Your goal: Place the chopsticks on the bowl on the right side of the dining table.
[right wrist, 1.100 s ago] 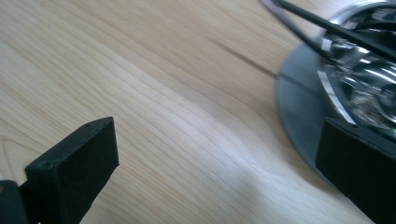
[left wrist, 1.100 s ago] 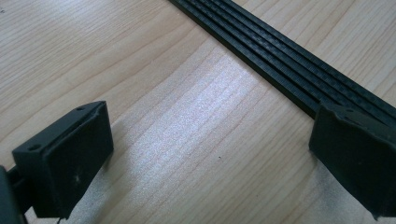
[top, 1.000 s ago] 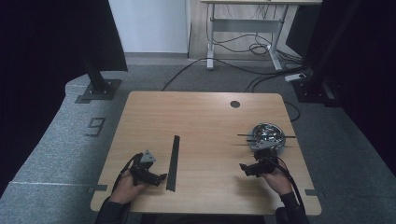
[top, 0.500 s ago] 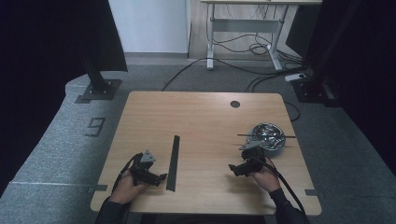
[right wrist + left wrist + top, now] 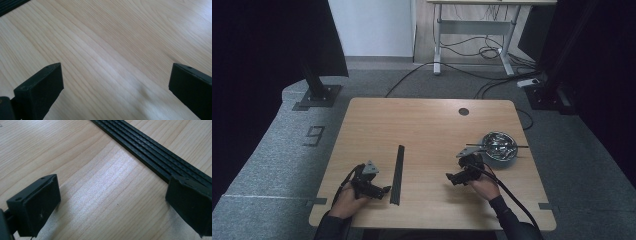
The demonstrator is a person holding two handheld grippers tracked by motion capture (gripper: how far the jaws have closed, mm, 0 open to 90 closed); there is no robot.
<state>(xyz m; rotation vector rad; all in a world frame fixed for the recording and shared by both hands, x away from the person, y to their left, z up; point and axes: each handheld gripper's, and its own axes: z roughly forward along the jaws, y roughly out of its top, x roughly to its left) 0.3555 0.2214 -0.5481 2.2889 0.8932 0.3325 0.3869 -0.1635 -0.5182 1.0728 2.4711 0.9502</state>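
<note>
The left gripper is spread wide, just beside the long black ribbed strip. The right gripper is also spread wide over the bare wooden table, with the round metal bowl near behind it.

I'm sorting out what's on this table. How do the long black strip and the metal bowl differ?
The black strip is long, flat and matte, lying near the left gripper; the metal bowl is round, shiny and raised, beside the right gripper. The strip lies bare, ribbed lengthwise in the left gripper view, while thin dark rods cross the bowl's rim. Both rest on the wooden table, and neither is gripped.
</note>
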